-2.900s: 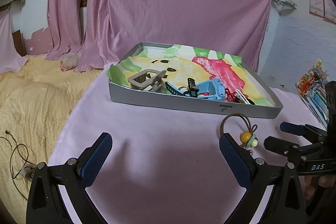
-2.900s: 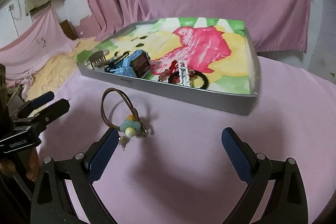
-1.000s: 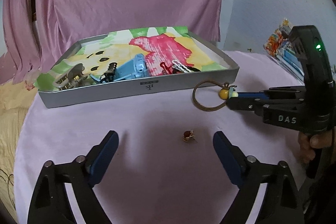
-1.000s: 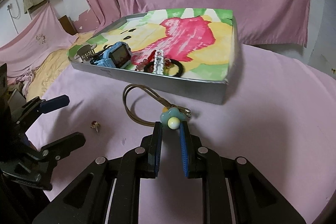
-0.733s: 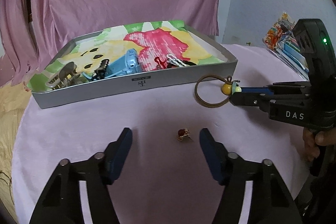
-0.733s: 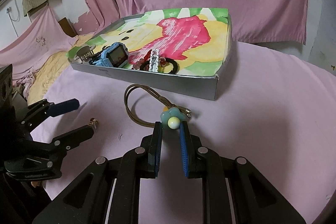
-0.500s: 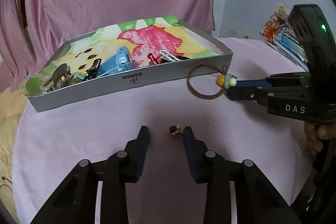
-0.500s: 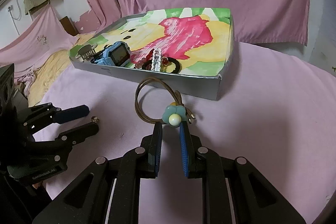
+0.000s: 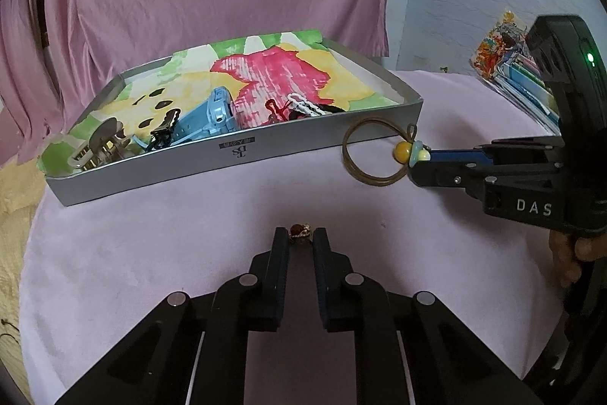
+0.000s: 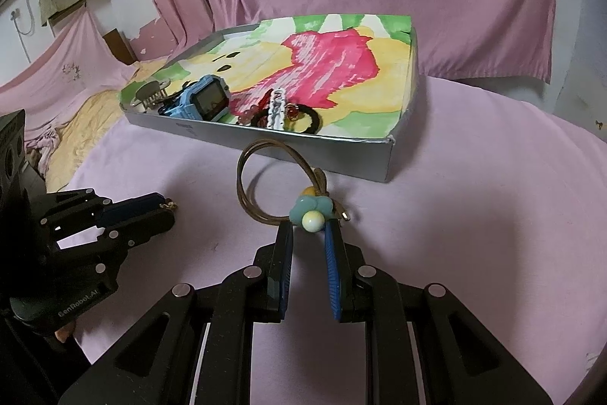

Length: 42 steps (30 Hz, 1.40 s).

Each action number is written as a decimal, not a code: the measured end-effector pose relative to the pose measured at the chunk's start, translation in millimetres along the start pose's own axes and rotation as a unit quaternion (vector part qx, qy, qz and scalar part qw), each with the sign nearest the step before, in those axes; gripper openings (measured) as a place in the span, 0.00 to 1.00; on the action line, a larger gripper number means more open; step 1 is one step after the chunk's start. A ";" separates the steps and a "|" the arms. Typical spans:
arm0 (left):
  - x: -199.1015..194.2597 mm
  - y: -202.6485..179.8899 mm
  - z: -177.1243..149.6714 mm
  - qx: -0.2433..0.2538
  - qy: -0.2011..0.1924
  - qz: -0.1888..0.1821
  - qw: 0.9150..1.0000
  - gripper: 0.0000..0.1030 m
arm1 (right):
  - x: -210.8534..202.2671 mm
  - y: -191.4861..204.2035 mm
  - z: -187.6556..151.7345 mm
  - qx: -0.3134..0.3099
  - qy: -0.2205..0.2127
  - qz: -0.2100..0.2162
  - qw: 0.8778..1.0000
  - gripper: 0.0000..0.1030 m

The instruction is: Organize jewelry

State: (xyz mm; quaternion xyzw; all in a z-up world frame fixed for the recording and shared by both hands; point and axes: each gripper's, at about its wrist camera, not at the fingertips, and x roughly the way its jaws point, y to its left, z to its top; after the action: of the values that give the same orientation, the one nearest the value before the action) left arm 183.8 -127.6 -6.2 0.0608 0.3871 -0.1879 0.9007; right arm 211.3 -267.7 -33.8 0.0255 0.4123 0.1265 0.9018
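Right gripper (image 10: 309, 232) clamped on the flower charm of the hair tie (image 10: 265, 185), lifted off the counter (image 10: 493, 177); the tray (image 9: 242, 154) lies just beyond, straight ahead. Left gripper (image 9: 299, 241) nearly closed around the small red earring (image 9: 299, 229), farther from the tray.

Left gripper (image 9: 300, 241) at 6 o'clock, jaws narrowed around a small red earring (image 9: 299, 229) on the pink cloth (image 9: 151, 253). Right gripper (image 9: 419, 154) at 3 o'clock, clamped on the bead charm of a brown hair tie (image 9: 373, 150), loop raised just before the silver tray (image 9: 242, 150) at 11 o'clock.
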 end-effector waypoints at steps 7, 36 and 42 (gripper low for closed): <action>4.9 5.2 5.8 -0.013 0.012 -0.017 1.000 0.12 | 2.4 0.8 3.2 -0.002 0.002 -0.012 1.000 0.39; -9.7 7.5 16.7 -0.014 -0.040 -0.049 0.998 0.10 | -37.0 0.2 0.8 0.016 -0.110 -0.001 0.994 0.21; -15.8 14.7 50.7 -0.011 -0.077 -0.032 0.996 0.10 | -47.8 -3.0 24.6 0.029 -0.159 -0.019 0.987 0.21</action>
State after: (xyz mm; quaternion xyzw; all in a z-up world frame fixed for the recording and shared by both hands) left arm 213.6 -122.4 39.8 0.0241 0.3199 -0.2166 0.9221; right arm 200.3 -281.2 17.2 0.0634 0.2681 0.0917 0.9569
